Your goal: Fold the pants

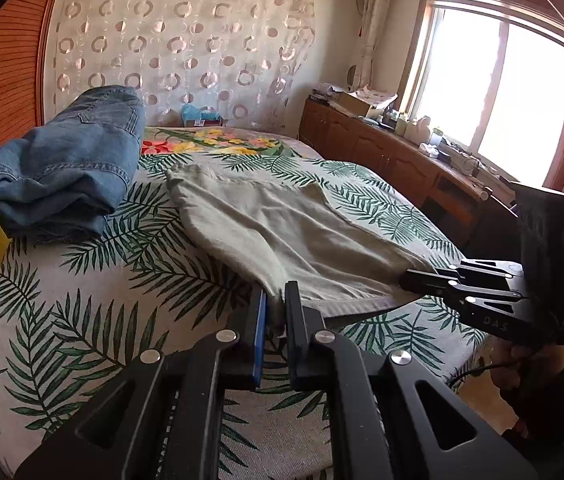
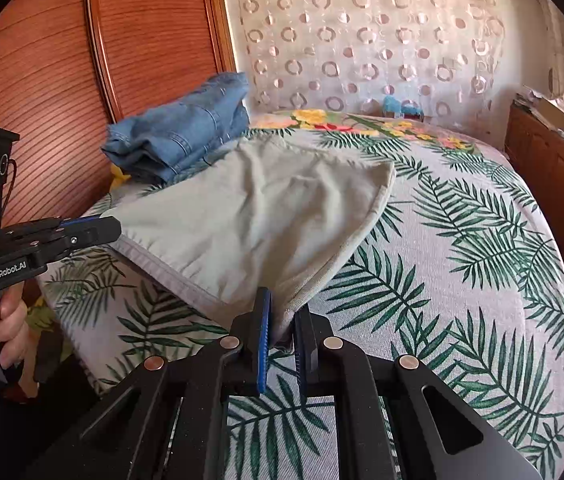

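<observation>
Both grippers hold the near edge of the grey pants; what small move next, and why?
Probably lift and carry that edge toward the far end. The left gripper and right gripper are each shut on a near corner of the pants, whose far part lies flat on the bed, unfolded.

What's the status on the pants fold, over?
Left gripper and right gripper both shut on grey pants, near edge lifted off bed. Folded jeans at far left, clear of the fold.
</observation>
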